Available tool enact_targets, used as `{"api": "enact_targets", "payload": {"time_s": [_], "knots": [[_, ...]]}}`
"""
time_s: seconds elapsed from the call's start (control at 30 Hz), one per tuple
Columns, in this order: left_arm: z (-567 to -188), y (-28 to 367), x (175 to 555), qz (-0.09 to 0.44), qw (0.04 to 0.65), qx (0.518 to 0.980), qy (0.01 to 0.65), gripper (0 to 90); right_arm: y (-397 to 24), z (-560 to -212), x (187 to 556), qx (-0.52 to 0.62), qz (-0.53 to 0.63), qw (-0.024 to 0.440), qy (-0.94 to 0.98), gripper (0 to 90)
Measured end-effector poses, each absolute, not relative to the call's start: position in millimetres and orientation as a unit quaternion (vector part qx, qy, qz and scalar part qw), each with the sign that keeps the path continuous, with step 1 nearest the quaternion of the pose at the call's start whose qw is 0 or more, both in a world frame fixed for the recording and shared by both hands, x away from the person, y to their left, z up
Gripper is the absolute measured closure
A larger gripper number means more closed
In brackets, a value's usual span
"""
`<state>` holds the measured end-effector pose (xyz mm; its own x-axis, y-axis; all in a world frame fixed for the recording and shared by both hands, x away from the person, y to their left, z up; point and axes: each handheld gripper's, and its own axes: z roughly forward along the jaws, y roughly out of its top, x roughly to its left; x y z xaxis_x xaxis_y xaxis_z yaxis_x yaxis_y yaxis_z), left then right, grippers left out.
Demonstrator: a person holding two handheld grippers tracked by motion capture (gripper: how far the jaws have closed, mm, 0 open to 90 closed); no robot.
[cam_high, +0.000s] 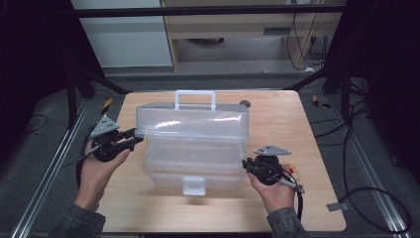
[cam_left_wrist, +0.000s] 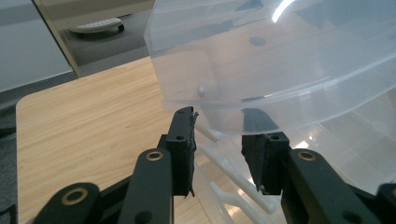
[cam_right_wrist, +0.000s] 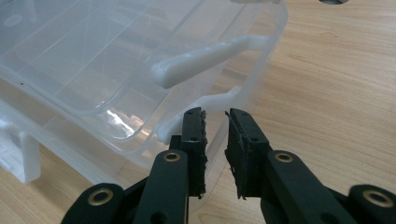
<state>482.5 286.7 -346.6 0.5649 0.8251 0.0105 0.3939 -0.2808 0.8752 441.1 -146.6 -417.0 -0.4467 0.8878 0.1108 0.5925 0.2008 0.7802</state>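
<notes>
from above i see the clear plastic toolbox point(cam_high: 195, 148) mid-table point(cam_high: 277, 208), its lid point(cam_high: 193, 123) raised. my left gripper point(cam_high: 134, 136) is at the lid's left end, my right gripper point(cam_high: 246, 166) at the base's right end. in the left gripper view the jaws stand apart, the lid's edge point(cam_left_wrist: 233, 123) just above them, not pinched. in the right gripper view the jaws are narrow around the base's rim point(cam_right_wrist: 212, 100); whether they pinch it i cannot tell.

Grey-green sleeves; black left gripper point(cam_high: 130, 138) and right gripper point(cam_high: 246, 166), grey triangular plates, brass-ringed jaws.
</notes>
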Motion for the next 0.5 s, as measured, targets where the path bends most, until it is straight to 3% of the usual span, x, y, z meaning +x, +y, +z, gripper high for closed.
{"api": "enact_targets", "payload": {"time_s": [0.33,0.5], "knots": [[-351.7,281.3,492.3,0.246,0.447,0.763,0.396,63.0,-147.7,-415.3,441.2,0.489,0.395,0.185,0.755,77.4],[-351.9,280.7,490.7,0.253,0.443,0.761,0.401,68.5,-149.1,-415.2,441.8,0.488,0.396,0.185,0.755,77.6]]}}
